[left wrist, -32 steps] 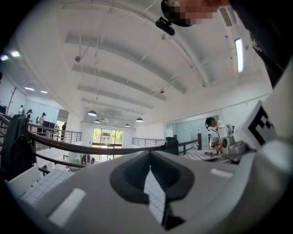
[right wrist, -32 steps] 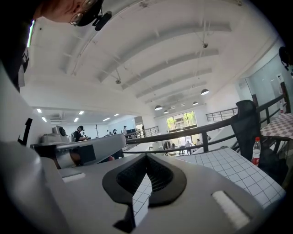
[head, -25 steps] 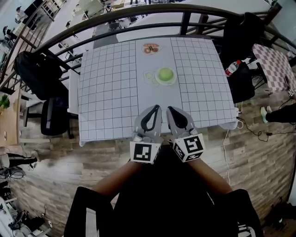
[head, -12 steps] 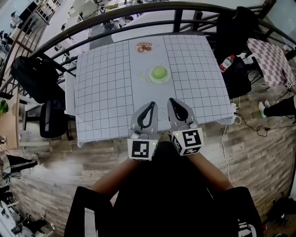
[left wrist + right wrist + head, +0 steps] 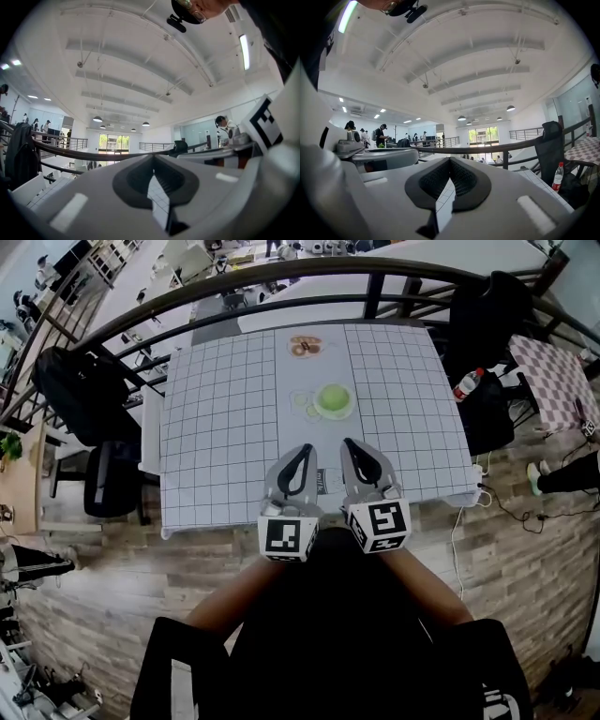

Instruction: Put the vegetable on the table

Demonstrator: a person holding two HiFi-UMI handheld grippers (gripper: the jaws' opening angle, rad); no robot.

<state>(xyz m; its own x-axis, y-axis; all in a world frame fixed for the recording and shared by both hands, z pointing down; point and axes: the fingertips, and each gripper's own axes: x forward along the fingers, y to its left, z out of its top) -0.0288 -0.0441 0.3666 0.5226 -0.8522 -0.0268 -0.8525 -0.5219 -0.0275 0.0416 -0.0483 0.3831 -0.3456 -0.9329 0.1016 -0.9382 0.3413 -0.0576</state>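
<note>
Left gripper (image 5: 307, 450) and right gripper (image 5: 349, 443) are closed and empty. Approaching the far vegetable (image 5: 335, 395) without opening would likely shove it off its plate (image 5: 335, 411).

Wood-plank floor (image 5: 112, 587), dark curved railing (image 5: 373, 296), white vaulted ceiling (image 5: 140, 70)

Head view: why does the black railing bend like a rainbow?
Head view: the wide lens bows the black metal railing and the edges of the white gridded table; left gripper view: black corners ring a round picture, and the grey left claw looms huge and soft.
</note>
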